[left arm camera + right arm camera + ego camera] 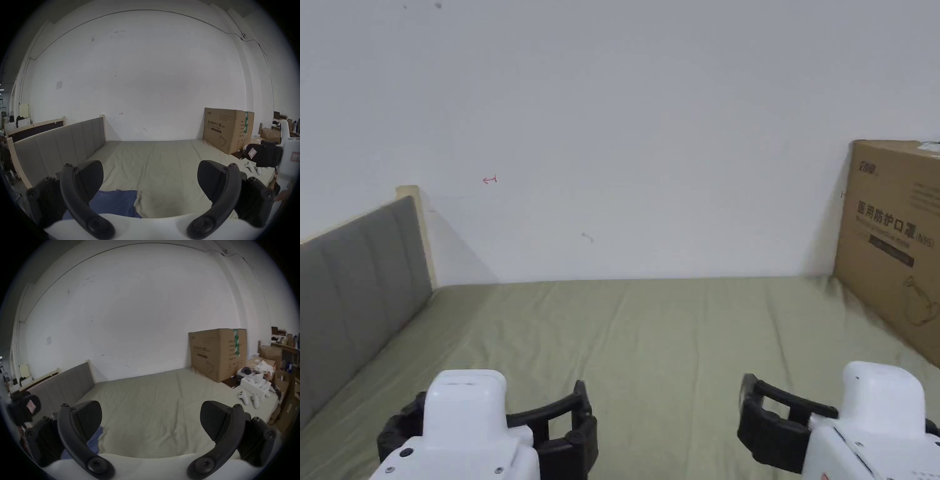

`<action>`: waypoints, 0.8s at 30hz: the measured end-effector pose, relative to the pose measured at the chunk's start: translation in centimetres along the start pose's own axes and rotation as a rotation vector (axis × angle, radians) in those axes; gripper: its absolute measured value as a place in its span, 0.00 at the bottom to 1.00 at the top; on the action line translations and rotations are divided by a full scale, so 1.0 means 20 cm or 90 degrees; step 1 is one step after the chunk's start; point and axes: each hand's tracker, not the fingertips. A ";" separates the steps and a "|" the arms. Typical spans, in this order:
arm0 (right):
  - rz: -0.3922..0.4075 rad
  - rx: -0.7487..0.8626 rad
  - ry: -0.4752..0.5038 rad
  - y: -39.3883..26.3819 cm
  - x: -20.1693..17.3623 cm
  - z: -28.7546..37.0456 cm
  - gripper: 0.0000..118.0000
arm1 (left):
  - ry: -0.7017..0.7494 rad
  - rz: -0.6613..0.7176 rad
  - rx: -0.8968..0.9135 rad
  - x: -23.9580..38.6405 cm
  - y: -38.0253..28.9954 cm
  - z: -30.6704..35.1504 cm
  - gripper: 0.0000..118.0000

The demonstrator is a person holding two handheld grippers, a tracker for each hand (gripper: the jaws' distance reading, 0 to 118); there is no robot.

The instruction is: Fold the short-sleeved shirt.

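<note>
Left hand-held gripper (150,178) gapes above the bed, blue shirt (113,203) beneath.

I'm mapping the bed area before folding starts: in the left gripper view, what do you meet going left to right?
Grey padded headboard → blue shirt → cardboard box → right gripper.

I hold my left gripper (150,180) and my right gripper (151,418) side by side, well apart, both level and pointing forward. The jaws of each stand wide apart with nothing between them.
</note>
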 end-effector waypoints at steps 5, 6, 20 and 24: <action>0.057 0.047 0.020 0.02 -0.01 0.05 1.00 | 0.033 -0.001 0.003 -0.02 0.01 -0.02 1.00; 0.067 0.058 0.025 0.03 -0.01 0.06 1.00 | 0.039 -0.026 0.002 -0.02 0.02 -0.01 1.00; 0.059 0.032 0.047 0.05 -0.17 0.11 0.04 | 0.046 -0.015 -0.006 -0.07 0.00 0.02 0.00; 0.084 0.037 0.059 0.05 -0.21 0.11 0.00 | 0.046 -0.002 -0.015 -0.11 0.00 0.02 0.00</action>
